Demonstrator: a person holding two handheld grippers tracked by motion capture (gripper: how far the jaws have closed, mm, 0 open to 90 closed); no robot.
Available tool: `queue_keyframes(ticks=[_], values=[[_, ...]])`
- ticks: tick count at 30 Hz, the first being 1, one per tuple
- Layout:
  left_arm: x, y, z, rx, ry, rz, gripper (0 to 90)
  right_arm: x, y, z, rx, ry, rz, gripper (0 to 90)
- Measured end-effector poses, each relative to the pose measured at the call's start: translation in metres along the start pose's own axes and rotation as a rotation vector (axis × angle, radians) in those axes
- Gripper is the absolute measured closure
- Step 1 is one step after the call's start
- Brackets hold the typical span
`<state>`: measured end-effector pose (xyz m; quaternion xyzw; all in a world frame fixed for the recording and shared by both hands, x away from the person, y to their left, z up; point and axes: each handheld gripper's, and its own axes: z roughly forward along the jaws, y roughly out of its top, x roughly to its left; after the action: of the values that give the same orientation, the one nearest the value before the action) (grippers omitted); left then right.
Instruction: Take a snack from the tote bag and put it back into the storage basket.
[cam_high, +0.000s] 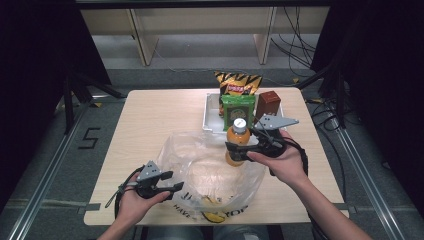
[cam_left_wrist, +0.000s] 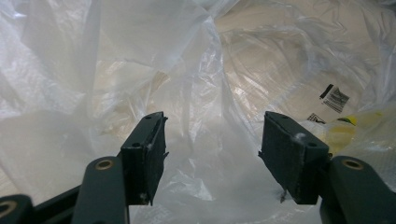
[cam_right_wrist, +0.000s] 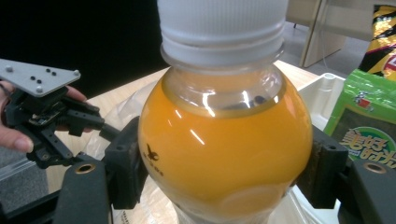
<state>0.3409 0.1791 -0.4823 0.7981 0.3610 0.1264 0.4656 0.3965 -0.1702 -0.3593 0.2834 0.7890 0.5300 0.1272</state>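
We see the right gripper (cam_high: 239, 148) clamped on an orange juice bottle (cam_high: 237, 140), white cap up, upright above the far rim of a clear plastic bag (cam_high: 200, 165); left gripper (cam_high: 170, 181) at the bag's near-left edge, jaws apart; behind, a white tray (cam_high: 207, 112) holds a striped chip bag (cam_high: 238, 84), green packet (cam_high: 238, 108), brown carton (cam_high: 268, 103); all on a light wooden table (cam_high: 150, 120).

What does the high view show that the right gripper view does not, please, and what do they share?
High view alone: the dark brown box in the white tray, and the light wooden table whole. Right gripper view alone: the small bird logo on the bottle, with both black pads pressing its sides. Shared: the orange juice bottle with white cap in the right tongs, the clear plastic bag, the green packet, and the left tongs.
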Motion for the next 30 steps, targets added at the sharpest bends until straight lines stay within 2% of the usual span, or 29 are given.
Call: queue_keyframes(ticks=[1,3,4,5,6,7,8,9,10,12,13,14,16,18,19,20,22,24,25,26,27,28,30], values=[[0.0,0.0,0.0,-0.005,-0.006,0.002,39.5,-0.002,0.001,0.0,0.008,0.009,-0.013,31.2],[0.0,0.0,0.001,-0.009,-0.002,0.0,39.5,-0.002,0.002,0.0,-0.002,-0.009,0.001,31.3],[0.0,-0.001,0.001,-0.01,-0.004,-0.002,39.5,-0.005,0.003,-0.001,-0.003,-0.011,-0.021,31.2],[0.0,0.0,0.001,-0.007,-0.008,0.0,39.5,-0.004,0.003,0.0,-0.016,-0.016,-0.005,31.3],[0.0,-0.001,0.002,-0.012,-0.006,-0.001,39.5,-0.005,0.004,-0.001,-0.004,0.001,0.005,31.2],[0.0,-0.001,0.002,-0.012,-0.007,-0.001,39.5,-0.006,0.005,0.0,-0.018,-0.005,-0.005,31.3],[0.0,-0.001,0.002,-0.012,-0.007,0.0,39.5,-0.006,0.006,-0.002,-0.005,-0.011,0.011,31.3],[0.0,-0.001,0.002,-0.004,-0.007,0.001,39.5,-0.006,0.007,-0.002,-0.018,-0.008,0.009,31.3],[0.0,0.0,0.001,-0.001,-0.01,0.003,39.5,-0.007,0.008,-0.002,-0.026,-0.022,-0.008,31.3],[-0.001,-0.001,0.002,-0.009,-0.004,-0.006,39.5,-0.006,0.01,-0.003,-0.026,0.0,0.02,31.3],[-0.001,-0.001,0.003,-0.008,-0.007,-0.006,39.5,-0.006,0.011,-0.004,-0.025,-0.009,0.012,31.3],[-0.001,-0.001,0.002,-0.002,-0.007,0.0,39.5,-0.006,0.012,-0.004,-0.032,0.002,0.009,31.3],[-0.001,-0.001,0.002,0.0,-0.007,0.003,39.5,-0.004,0.013,-0.004,-0.033,-0.008,0.025,31.2],[-0.001,-0.001,0.003,-0.002,-0.006,0.003,39.5,-0.006,0.015,-0.004,-0.034,-0.006,-0.002,31.3],[-0.001,-0.001,0.003,-0.001,-0.006,0.003,39.5,-0.005,0.016,-0.005,-0.038,-0.017,0.016,31.3],[-0.001,-0.001,0.003,0.0,-0.006,0.004,39.5,-0.005,0.016,-0.004,-0.047,-0.017,0.003,31.3],[-0.001,-0.001,0.004,-0.005,-0.009,0.001,39.5,-0.006,0.018,-0.005,-0.043,0.0,0.005,31.3],[-0.001,-0.001,0.004,0.002,-0.013,0.002,39.4,-0.006,0.019,-0.005,-0.046,-0.006,0.003,31.3],[-0.002,-0.001,0.004,0.01,-0.016,-0.019,39.5,-0.006,0.02,-0.007,-0.041,-0.009,0.008,31.3],[-0.002,-0.001,0.004,0.01,-0.014,-0.013,39.4,-0.007,0.021,-0.006,-0.055,-0.004,0.001,31.3],[-0.001,-0.001,0.004,0.006,-0.014,0.004,39.5,-0.005,0.022,-0.007,-0.046,-0.008,0.028,31.3],[-0.001,-0.001,0.004,0.008,-0.015,0.003,39.4,-0.007,0.023,-0.008,-0.049,-0.009,0.003,31.3],[-0.001,-0.001,0.004,0.008,-0.014,0.003,39.5,-0.005,0.025,-0.009,-0.052,-0.006,0.035,31.3]])
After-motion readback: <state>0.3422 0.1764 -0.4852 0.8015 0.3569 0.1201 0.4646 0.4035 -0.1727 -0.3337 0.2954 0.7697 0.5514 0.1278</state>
